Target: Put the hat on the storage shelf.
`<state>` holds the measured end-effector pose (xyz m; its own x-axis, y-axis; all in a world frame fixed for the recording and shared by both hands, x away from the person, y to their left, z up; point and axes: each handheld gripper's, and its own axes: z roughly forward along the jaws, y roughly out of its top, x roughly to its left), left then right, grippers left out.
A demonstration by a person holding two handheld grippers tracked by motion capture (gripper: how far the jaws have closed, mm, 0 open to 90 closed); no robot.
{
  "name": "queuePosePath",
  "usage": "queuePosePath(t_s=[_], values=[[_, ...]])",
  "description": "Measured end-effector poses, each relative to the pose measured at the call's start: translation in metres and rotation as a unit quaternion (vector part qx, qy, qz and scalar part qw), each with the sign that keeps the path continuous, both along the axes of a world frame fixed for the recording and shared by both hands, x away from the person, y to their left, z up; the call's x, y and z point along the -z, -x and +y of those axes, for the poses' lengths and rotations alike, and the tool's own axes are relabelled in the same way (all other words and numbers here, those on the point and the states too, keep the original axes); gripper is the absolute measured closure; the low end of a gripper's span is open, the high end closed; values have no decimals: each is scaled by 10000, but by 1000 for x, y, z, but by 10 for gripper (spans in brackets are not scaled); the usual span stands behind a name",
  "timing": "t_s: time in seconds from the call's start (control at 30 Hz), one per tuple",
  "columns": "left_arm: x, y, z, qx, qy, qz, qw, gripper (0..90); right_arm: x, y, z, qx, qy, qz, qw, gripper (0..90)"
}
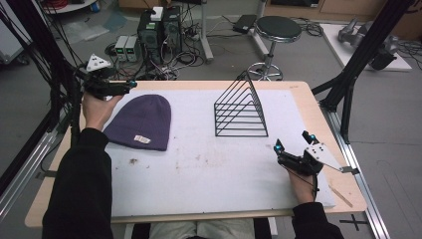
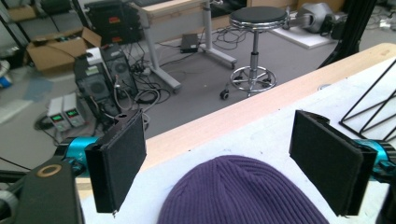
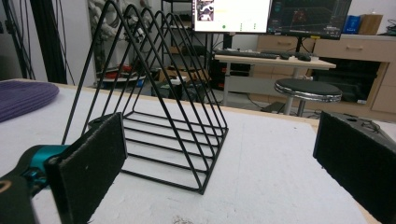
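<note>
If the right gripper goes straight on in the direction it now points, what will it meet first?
Most likely the black wire rack. The right gripper, jaws open, looks along the white mat at the rack, with bare mat between them. The rack sits slightly left of the line, so the left jaw may touch first; depth is unclear.

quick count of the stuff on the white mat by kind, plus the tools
hat: 1
wire rack: 1
tools: 2, left tool and right tool, both open
total: 4

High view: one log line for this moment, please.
left gripper: open, above beanie | right gripper: open, near wire rack | nothing held
</note>
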<state>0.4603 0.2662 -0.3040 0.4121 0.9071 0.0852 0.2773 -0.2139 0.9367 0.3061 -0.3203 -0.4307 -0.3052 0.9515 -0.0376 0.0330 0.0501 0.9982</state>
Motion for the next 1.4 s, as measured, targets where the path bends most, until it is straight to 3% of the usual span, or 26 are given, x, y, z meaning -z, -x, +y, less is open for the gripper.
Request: queuePosePath(t_s=[0.33,0.43,0.63,0.73,0.77,0.8,0.87,0.9,1.0,1.03,1.13,1.3,1.4], values=[[37,-31,-10,-78,-428,466,9980,192,1,0,2,-63,87,36,9999,18],[47,-38,-8,-88,-367,676,9970,199,1,-1,3,-98,85,70,9999,18],[63,-49,-4,-180,-490,985,9938,229,1,-1,5,-149,123,87,9998,18],[71,-54,3,-223,-430,1218,9914,244,1,-1,5,-173,105,123,9997,18],[79,-58,6,-268,-442,1382,9890,242,2,-1,5,-182,115,124,9997,18],[79,-58,6,-268,-442,1382,9890,243,2,-1,5,-184,124,122,9997,18],[87,-62,7,-282,-580,1527,9862,242,2,-1,5,-204,146,114,9996,18],[94,-67,8,-315,-780,1607,9834,243,2,-1,6,-208,138,129,9996,18],[101,-70,9,-385,-904,1638,9816,251,2,-2,6,-200,142,150,9996,18],[106,-74,13,-450,-870,1715,9803,254,3,-2,6,-199,140,175,9995,18],[111,-78,15,-444,-809,1770,9799,253,3,-3,7,-194,167,199,9995,18],[116,-88,9,-211,-886,1878,9780,276,4,-5,9,-200,193,255,9993,18],[119,-95,3,-77,-1067,2037,9732,294,4,-4,10,-204,215,241,9993,18]])
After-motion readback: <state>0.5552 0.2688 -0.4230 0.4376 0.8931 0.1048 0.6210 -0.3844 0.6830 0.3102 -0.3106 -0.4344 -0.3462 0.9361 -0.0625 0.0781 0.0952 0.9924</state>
